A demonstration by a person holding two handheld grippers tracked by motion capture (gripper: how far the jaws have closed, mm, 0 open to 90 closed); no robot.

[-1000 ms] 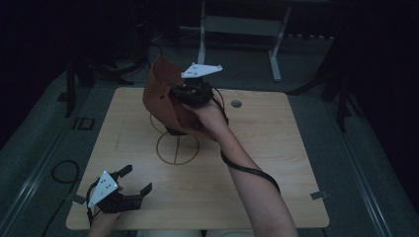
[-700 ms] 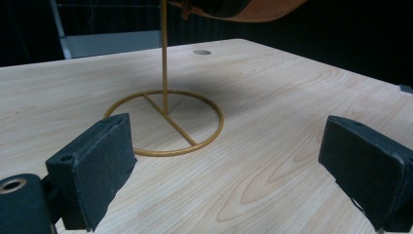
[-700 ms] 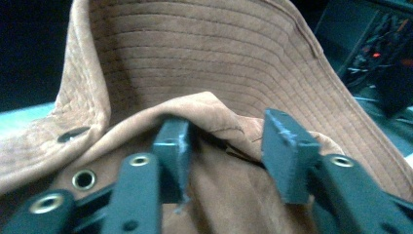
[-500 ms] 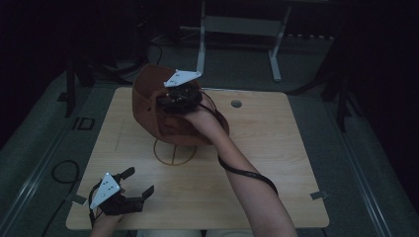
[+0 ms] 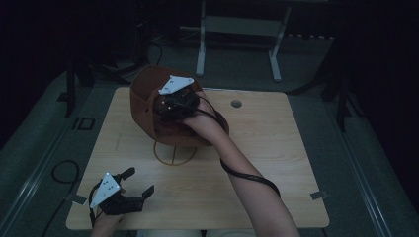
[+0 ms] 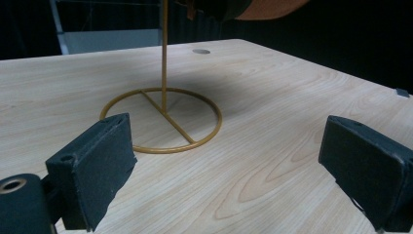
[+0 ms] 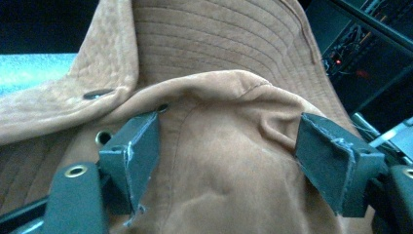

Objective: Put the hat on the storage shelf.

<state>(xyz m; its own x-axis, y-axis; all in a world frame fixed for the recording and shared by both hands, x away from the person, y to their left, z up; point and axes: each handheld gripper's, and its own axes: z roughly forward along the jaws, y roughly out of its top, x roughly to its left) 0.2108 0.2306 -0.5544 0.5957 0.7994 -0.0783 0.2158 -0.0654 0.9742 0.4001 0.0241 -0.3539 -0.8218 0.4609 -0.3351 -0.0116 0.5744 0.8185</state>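
Over on the left, our left gripper (image 5: 132, 196) just sits low on the tabletop (image 5: 276, 163), jaws wide apart with nothing in them. In the middle, the brown hat (image 5: 148, 98) is draped on top of the gold wire stand (image 6: 163, 117). Our right gripper (image 7: 226, 161) is up against the crown, and its jaws have just been opening, the fabric bulging between them but not pinched. Looks like we're at the letting-go step; next we'd back the right gripper away without dragging the hat off.

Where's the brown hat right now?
In the high view the brown hat sits atop the gold wire stand at the table's far left, with the open right gripper against its crown.
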